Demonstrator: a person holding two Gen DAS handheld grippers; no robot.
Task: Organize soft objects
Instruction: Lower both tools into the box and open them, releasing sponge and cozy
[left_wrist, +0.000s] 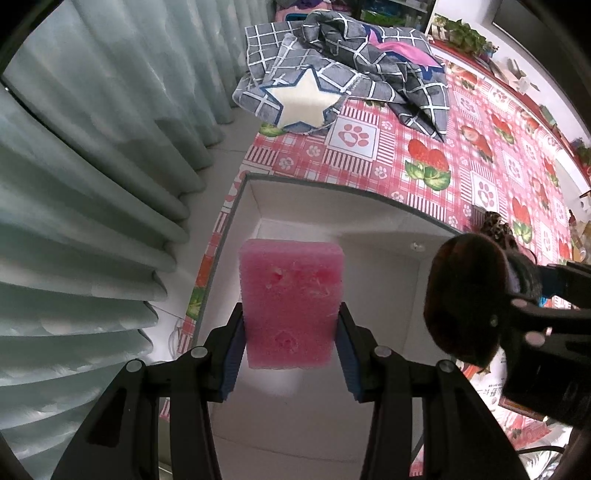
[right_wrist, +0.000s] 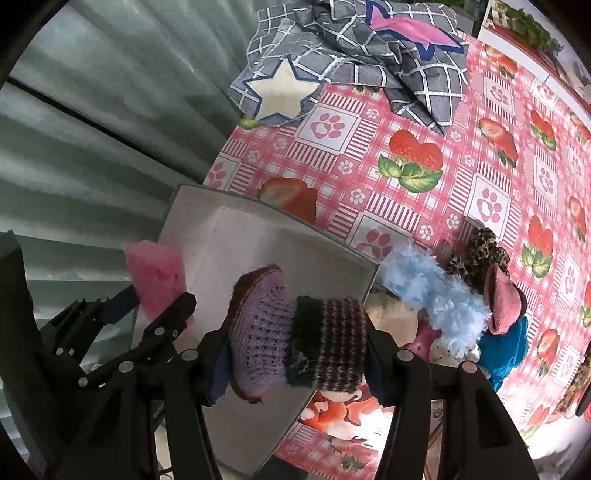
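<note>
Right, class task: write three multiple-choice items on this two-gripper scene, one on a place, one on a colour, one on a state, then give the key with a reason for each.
1. Where is the grey checked cloth?
A. inside the white box
B. on the far end of the table
C. in the right gripper

2. What colour is the sponge?
A. pink
B. green
C. yellow

3. What is the right gripper doing?
A. hanging open with nothing in it
B. shut on a knitted bootie
C. shut on the blue fluffy toy

Key: 1 B, the cloth lies crumpled on the strawberry tablecloth beyond the white box. 2 A, the block in the left gripper is pink. 3 B, its fingers press both sides of the knitted bootie, while the blue fluffy toy lies apart.
</note>
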